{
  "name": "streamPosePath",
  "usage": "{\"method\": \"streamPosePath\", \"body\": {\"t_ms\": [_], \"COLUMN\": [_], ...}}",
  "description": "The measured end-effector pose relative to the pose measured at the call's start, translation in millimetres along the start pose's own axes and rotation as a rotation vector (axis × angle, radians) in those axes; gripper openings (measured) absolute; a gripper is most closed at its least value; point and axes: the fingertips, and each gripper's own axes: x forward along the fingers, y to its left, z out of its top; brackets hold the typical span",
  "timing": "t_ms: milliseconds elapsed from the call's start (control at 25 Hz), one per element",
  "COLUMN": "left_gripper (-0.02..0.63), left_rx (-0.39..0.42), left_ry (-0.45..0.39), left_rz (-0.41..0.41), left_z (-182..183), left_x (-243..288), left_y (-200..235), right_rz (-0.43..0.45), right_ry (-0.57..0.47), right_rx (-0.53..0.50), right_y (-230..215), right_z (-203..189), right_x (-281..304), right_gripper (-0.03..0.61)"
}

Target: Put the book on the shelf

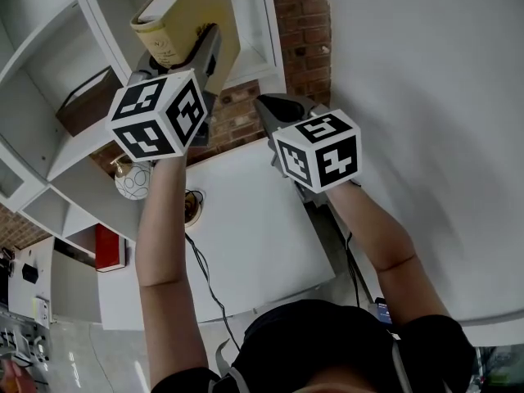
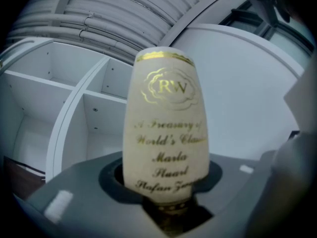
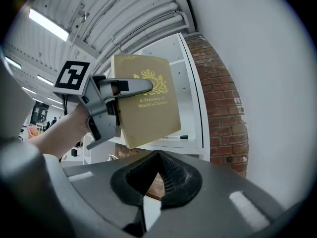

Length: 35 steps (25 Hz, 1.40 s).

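Left gripper [image 1: 199, 54] sits upper left of frame, clamped on a tan book [image 1: 187, 11] held up against the white shelf [image 1: 105, 21]. Right gripper [image 1: 270, 109] is mid-frame, just right of it, pointing at the brick strip [image 1: 299, 23] at top centre. A brown box [image 1: 86, 101] sits in a shelf bay at left, a patterned ball [image 1: 133, 180] below it, and a white table [image 1: 254, 228] with a black cable [image 1: 205, 277] in the centre.

The book [image 2: 166, 138] has a gilt "RW" monogram on its spine, then "A Treasury of World's Classics". The names below it are only partly legible, with "Marla" the clearest. The front cover, in the right gripper view, repeats "A Treasury of World's Classics".
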Motion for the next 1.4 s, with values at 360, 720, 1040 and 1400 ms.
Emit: {"method": "streamPosePath", "body": {"t_ms": [360, 720, 1040, 1400], "left_gripper": [0.212, 0.212, 0.213, 0.215], "left_rx": [0.068, 0.073, 0.047, 0.009], "left_ry": [0.092, 0.110, 0.139, 0.172], "left_rz": [0.027, 0.045, 0.066, 0.012], "left_z": [-1, -11, -25, -29], "left_x": [50, 72, 78, 89], "left_y": [2, -1, 7, 14], "right_rz": [-0.010, -0.047, -0.059, -0.049], "right_ry": [0.024, -0.020, -0.048, -0.058], "right_rx": [0.019, -0.008, -0.023, -0.039], "right_y": [-7, -24, -32, -33], "right_z": [-12, -2, 9, 11], "right_x": [1, 0, -1, 1], "right_gripper": [-0.003, -0.003, -0.003, -0.003]}}
